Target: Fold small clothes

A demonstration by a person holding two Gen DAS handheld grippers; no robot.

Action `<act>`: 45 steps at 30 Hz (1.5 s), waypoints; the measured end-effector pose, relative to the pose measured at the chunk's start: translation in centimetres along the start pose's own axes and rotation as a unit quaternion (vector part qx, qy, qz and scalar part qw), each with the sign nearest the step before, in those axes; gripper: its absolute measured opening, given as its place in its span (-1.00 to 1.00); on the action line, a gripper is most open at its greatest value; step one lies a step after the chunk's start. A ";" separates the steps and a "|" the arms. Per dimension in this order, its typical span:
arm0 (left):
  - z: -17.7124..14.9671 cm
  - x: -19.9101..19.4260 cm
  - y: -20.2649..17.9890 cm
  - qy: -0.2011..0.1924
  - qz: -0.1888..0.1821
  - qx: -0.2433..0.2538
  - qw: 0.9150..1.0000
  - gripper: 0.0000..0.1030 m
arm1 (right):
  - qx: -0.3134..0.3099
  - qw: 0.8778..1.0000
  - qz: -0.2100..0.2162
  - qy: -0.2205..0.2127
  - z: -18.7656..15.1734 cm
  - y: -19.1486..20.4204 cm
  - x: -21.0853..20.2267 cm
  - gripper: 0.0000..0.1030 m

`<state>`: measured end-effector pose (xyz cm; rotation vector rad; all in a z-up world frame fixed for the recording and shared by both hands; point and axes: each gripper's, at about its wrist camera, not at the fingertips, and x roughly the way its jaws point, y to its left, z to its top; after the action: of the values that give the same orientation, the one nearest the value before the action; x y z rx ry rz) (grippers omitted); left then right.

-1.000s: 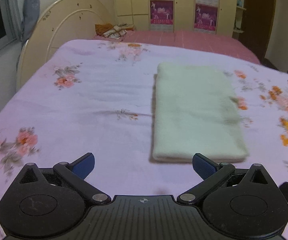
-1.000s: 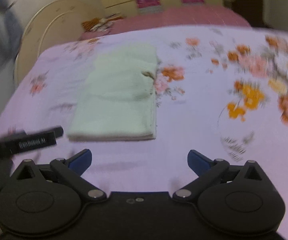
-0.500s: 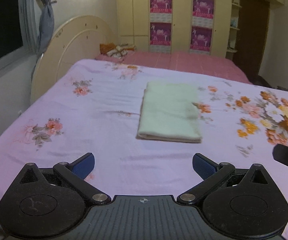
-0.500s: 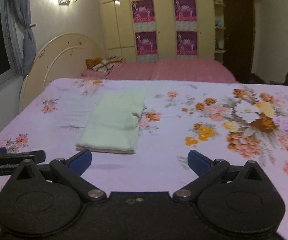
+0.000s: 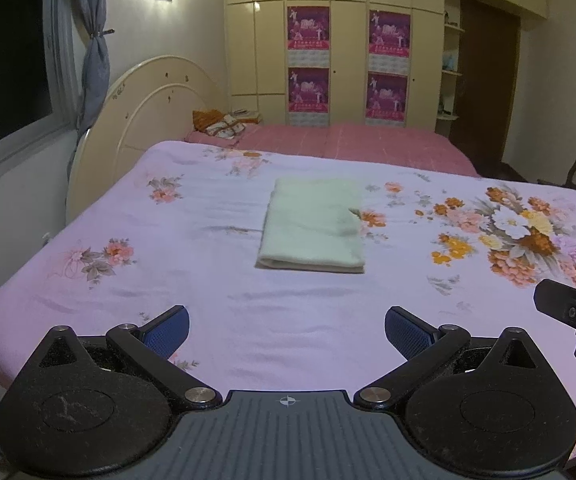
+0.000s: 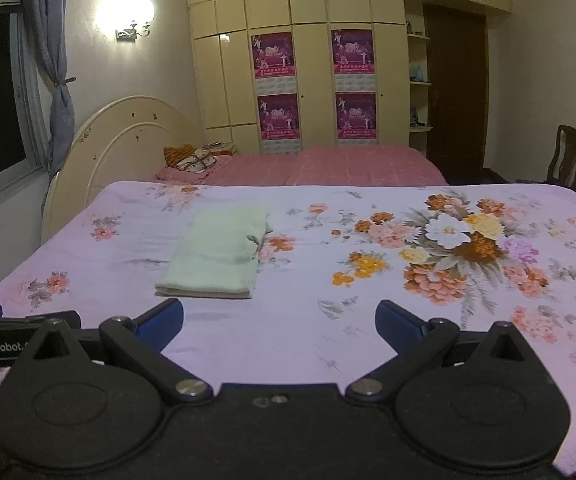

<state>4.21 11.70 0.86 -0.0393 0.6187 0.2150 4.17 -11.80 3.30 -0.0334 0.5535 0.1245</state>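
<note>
A pale green cloth lies folded into a neat rectangle on the lilac flowered bedspread. It also shows in the right wrist view, left of centre. My left gripper is open and empty, held back over the bed's near edge, well short of the cloth. My right gripper is open and empty too, back from the cloth and to its right. Part of the right gripper shows at the right edge of the left wrist view.
A cream headboard stands at the left. A second bed with a pink cover lies behind, with a pillow on it. Wardrobes line the back wall. A wooden chair stands at the right.
Both grippers have pulled back and risen away from the folded cloth, which now looks smaller and farther off. The cloth has not moved. Both stay open.
</note>
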 end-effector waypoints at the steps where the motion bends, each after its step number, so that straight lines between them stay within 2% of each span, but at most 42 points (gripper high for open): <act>1: -0.1 -0.3 -0.1 -0.001 -0.001 0.000 1.000 1.00 | 0.000 1.000 -0.001 -0.002 -0.1 -0.1 -0.4 0.98; 18: -0.7 -2.1 0.1 -0.009 0.004 -0.006 1.000 1.00 | -0.009 1.000 0.000 -0.012 -0.6 -0.1 -1.9 0.98; 45: -0.3 -1.6 1.1 -0.008 0.009 -0.007 1.000 1.00 | -0.014 1.000 0.002 -0.010 -0.5 1.5 -1.5 0.98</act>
<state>2.54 12.45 1.54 -0.0462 0.6027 0.2373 2.43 -10.49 3.64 -0.0589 0.5320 0.1374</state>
